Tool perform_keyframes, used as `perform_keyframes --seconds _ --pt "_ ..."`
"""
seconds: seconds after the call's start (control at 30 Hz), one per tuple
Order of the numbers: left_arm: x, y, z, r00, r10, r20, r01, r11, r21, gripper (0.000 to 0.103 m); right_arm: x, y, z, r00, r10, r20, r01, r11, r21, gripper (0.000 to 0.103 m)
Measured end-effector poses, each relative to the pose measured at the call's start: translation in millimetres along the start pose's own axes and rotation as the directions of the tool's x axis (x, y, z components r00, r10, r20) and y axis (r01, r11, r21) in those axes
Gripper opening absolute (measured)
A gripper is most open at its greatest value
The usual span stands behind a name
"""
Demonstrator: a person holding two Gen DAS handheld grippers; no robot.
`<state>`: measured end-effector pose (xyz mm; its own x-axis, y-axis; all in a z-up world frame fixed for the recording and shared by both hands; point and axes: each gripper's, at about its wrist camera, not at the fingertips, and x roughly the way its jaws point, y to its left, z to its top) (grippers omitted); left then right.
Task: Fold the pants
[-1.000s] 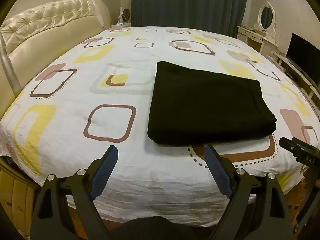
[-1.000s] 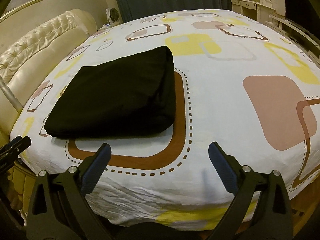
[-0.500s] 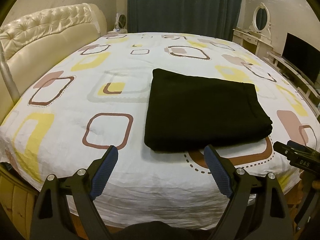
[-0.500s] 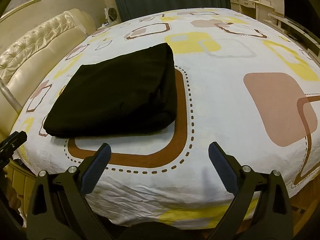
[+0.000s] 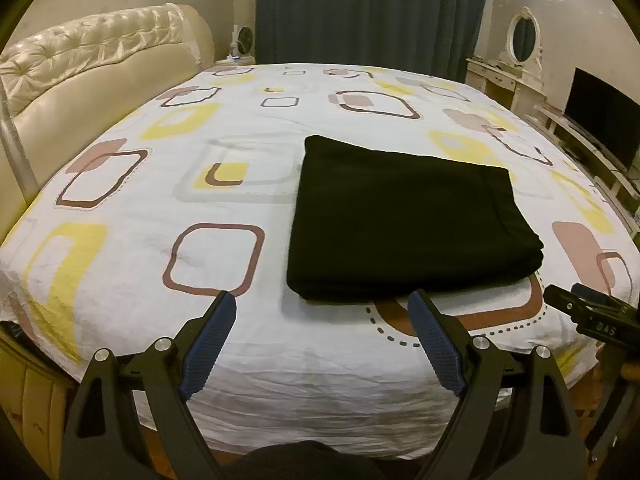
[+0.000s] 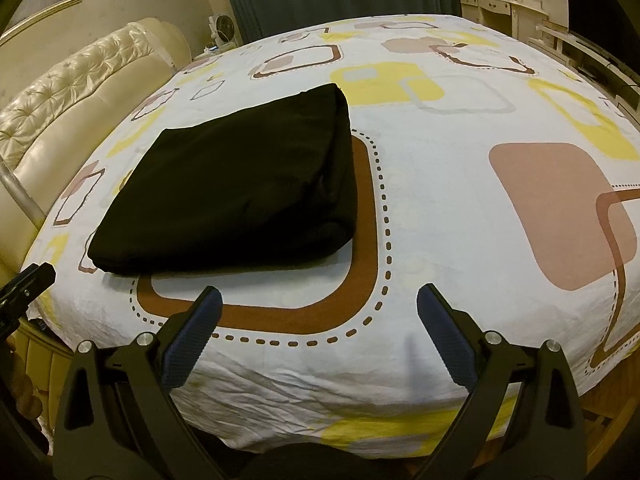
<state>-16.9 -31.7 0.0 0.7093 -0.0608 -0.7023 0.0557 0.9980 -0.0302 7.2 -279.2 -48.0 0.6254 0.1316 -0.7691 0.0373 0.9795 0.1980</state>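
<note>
The black pants (image 5: 404, 220) lay folded at mid-frame on the patterned bedsheet (image 5: 160, 200) — soft, limp, best pinched at a thick folded edge — while the left gripper (image 5: 320, 320) and right gripper (image 6: 318, 314) hung spread, empty.

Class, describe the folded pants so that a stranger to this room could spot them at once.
Start at the big bed with its white patterned sheet. On the near part of it lie the pants, folded into a flat rectangle. They are the only plain black thing on a sheet of yellow, pink and brown squares.
</note>
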Motion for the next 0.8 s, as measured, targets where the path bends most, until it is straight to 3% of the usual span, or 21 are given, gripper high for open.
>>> perform_keyframes --seconds 0.5,0.8 --pt "-0.6 5.0 4.8 0.999 0.037 0.012 -0.037 0.999 -0.008 0.087 0.7 6.2 -5.2 1.0 0.005 -0.011 -0.005 1.0 0.0 0.098" --pt "-3.0 4.5 5.1 1.0 -0.004 0.016 0.004 1.0 -0.012 0.087 2.1 9.6 -7.6 1.0 0.01 -0.019 -0.01 1.0 -0.005 0.098"
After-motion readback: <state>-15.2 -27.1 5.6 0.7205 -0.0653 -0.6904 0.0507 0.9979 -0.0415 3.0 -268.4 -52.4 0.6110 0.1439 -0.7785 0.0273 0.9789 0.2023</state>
